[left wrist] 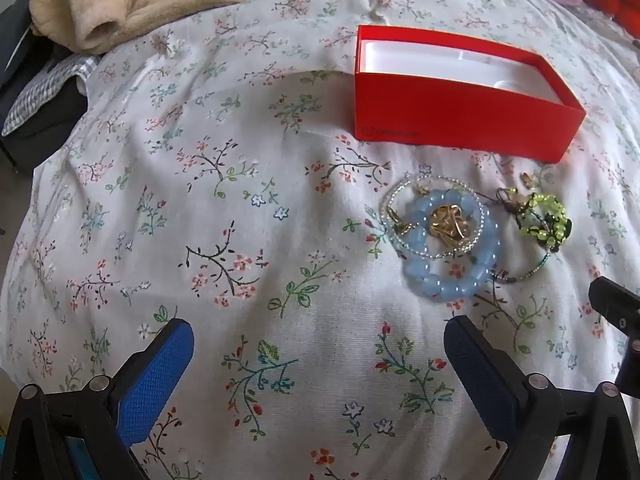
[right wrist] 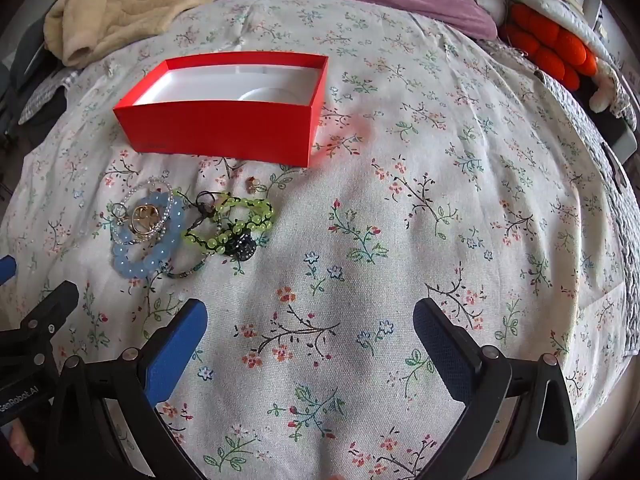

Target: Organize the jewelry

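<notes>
Both your left gripper [left wrist: 318, 354] and right gripper [right wrist: 310, 334] hang released and empty; the jewelry pile [right wrist: 188, 228] sits centre-left, just below the red box [right wrist: 224, 128]. Pinch the blue bead bracelet [left wrist: 452, 240] alone, slowly, since the floral bedsheet [right wrist: 400, 240] is soft and creased

You have an open red box [right wrist: 224, 132] with a white lining, upright on the bedspread, nothing visible inside. Just in front of it lies a jewelry cluster: a pale blue bead bracelet [right wrist: 148, 248] ringing gold pieces [right wrist: 144, 218], overlapped by a clear bead strand [left wrist: 436, 216]; beside it a tangled green bead bracelet [right wrist: 240, 220].
</notes>
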Available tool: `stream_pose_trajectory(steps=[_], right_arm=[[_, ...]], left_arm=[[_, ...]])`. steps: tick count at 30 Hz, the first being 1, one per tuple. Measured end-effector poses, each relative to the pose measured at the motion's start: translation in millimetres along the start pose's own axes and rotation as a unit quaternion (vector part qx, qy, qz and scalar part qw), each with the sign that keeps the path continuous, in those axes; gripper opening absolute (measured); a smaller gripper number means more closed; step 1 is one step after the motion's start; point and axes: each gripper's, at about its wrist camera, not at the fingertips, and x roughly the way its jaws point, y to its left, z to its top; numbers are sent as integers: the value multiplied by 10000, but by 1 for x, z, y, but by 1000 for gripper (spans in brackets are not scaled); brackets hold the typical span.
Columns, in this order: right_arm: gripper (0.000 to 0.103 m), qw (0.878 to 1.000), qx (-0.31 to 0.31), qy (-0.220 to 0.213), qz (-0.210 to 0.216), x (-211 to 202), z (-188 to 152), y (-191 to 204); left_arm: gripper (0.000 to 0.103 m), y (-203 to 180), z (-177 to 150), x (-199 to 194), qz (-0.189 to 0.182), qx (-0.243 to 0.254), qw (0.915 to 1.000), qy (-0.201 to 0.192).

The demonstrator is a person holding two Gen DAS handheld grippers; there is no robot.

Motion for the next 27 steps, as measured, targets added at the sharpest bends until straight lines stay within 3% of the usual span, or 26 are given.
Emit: stream_pose_trajectory(steps=[27], right_arm=[[103, 10000, -21, 14, -7, 1, 0, 0]], left_arm=[[103, 0, 1, 4, -8, -4, 10000, 24]])
